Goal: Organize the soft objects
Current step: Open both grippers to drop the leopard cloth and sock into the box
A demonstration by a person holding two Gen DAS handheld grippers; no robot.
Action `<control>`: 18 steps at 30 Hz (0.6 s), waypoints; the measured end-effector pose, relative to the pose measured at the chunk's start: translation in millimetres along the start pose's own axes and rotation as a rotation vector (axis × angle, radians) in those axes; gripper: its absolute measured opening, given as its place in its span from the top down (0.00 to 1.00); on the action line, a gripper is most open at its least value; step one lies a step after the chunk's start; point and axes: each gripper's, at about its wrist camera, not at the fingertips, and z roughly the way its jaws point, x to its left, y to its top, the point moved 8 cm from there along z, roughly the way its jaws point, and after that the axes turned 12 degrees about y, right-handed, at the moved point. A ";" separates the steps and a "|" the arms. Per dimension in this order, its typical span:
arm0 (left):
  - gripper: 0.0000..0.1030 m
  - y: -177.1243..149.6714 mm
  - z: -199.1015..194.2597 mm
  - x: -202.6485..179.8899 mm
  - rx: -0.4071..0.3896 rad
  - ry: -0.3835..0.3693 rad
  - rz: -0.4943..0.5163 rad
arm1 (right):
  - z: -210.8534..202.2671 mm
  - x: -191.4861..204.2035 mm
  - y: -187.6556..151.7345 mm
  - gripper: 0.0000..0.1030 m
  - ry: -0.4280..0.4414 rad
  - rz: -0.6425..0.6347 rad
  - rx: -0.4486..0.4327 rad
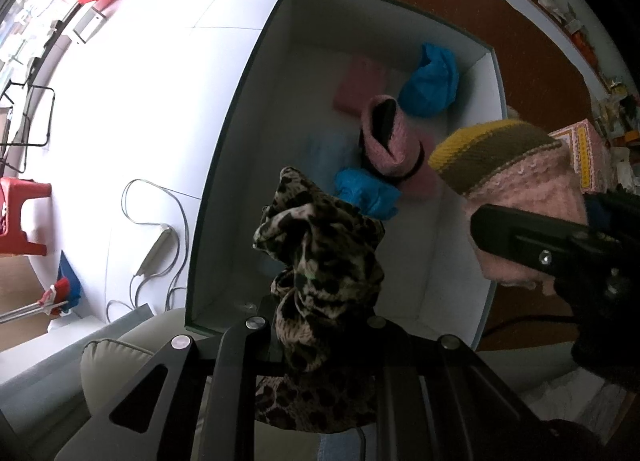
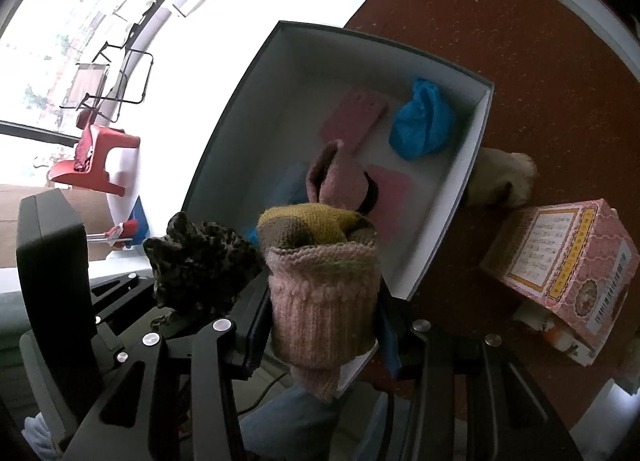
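Leopard-print cloth (image 1: 320,261) clamped in left hand-held gripper (image 1: 320,325), above box (image 1: 224,149).

Box (image 1: 486,109) left half free; pink sock (image 1: 390,137) blocks centre.

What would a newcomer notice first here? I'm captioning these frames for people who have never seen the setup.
Probably the two bundles held up close: a leopard-print cloth clamped in the left tool and a pink knitted piece with a yellow and brown end in the right tool. Just beyond them sits an open white box on a brown table, already holding blue and pink soft items.
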 end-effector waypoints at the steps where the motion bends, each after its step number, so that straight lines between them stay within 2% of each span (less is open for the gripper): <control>1: 0.82 0.2 0.0 -0.1 -0.001 0.001 0.000 | 0.3 0.1 0.4 0.55 0.001 -0.001 0.002; 6: 0.77 -1.1 -1.3 0.9 -0.008 -0.013 0.000 | 2.2 0.0 1.6 0.52 -0.002 -0.008 0.006; 7: 0.68 -1.4 -2.1 -0.3 -0.015 -0.020 0.009 | 2.5 0.2 1.6 0.52 -0.003 -0.010 0.006; 8: 0.49 -1.1 -3.7 -1.8 -0.029 -0.024 0.021 | 2.9 0.4 1.5 0.50 -0.002 -0.012 0.007; 9: 0.38 -0.6 -5.4 -2.5 -0.040 -0.021 0.027 | 3.3 0.3 1.4 0.46 -0.002 -0.012 0.007; 10: 0.20 0.2 -8.4 -2.8 -0.059 -0.015 0.030 | 3.4 0.3 1.2 0.41 -0.001 -0.014 0.007; 11: 0.18 1.0 -10.5 -2.9 -0.069 -0.013 0.031 | 3.4 0.3 1.1 0.36 0.002 -0.015 0.007; 12: 0.18 1.5 -12.3 -3.4 -0.077 -0.011 0.035 | 2.7 0.3 1.3 0.22 0.005 -0.015 0.004; 15: 0.08 4.0 -15.8 -3.9 -0.088 -0.015 0.035 | -0.5 1.7 3.3 0.20 0.020 -0.017 -0.014; 18: 0.05 6.0 -17.3 -3.3 -0.089 -0.001 0.041 | -6.2 0.4 5.8 0.19 0.019 -0.024 -0.032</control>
